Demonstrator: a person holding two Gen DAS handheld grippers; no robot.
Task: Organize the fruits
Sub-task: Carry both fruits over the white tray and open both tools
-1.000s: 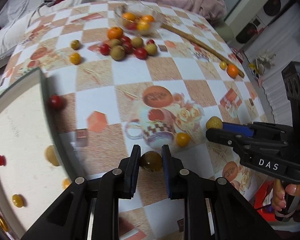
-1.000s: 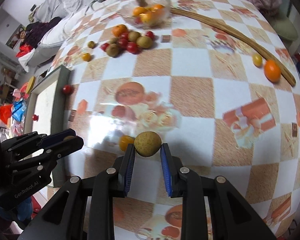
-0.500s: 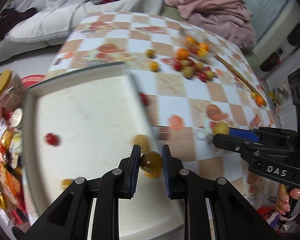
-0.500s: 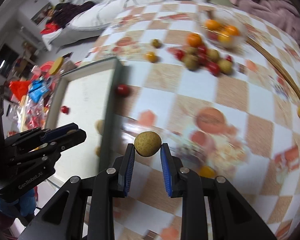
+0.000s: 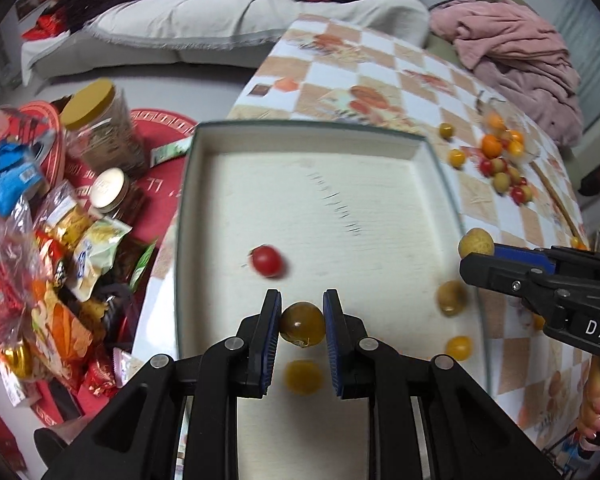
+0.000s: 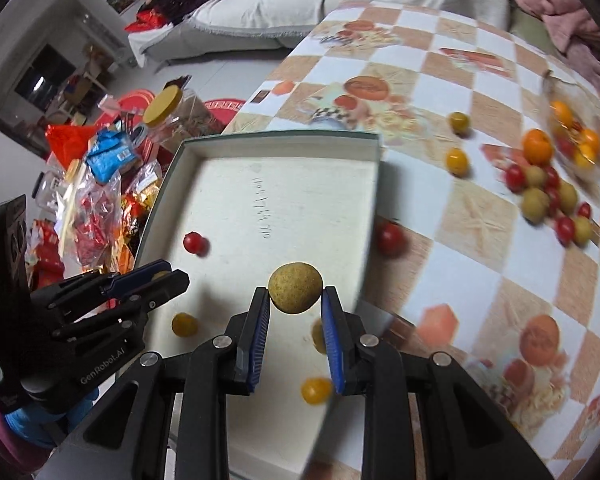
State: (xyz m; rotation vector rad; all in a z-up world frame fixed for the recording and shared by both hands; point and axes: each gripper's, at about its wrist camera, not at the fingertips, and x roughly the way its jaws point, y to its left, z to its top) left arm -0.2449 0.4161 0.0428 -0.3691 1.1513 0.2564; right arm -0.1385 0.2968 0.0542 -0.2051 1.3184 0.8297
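The far fruit pile (image 6: 548, 196) and glass bowl (image 6: 572, 136) blur, so we cannot sort their kinds. A checked tablecloth (image 6: 480, 272) covers the table; snack packets (image 5: 40, 240) litter the floor to the left, with a sofa (image 5: 220, 12) beyond. Our left gripper (image 5: 302, 322) pinches an olive-brown fruit (image 5: 302, 323) over the shallow white tray (image 5: 300, 138); our right gripper (image 6: 296, 312) pinches a tan longan (image 6: 295, 287) above the tray's right side.
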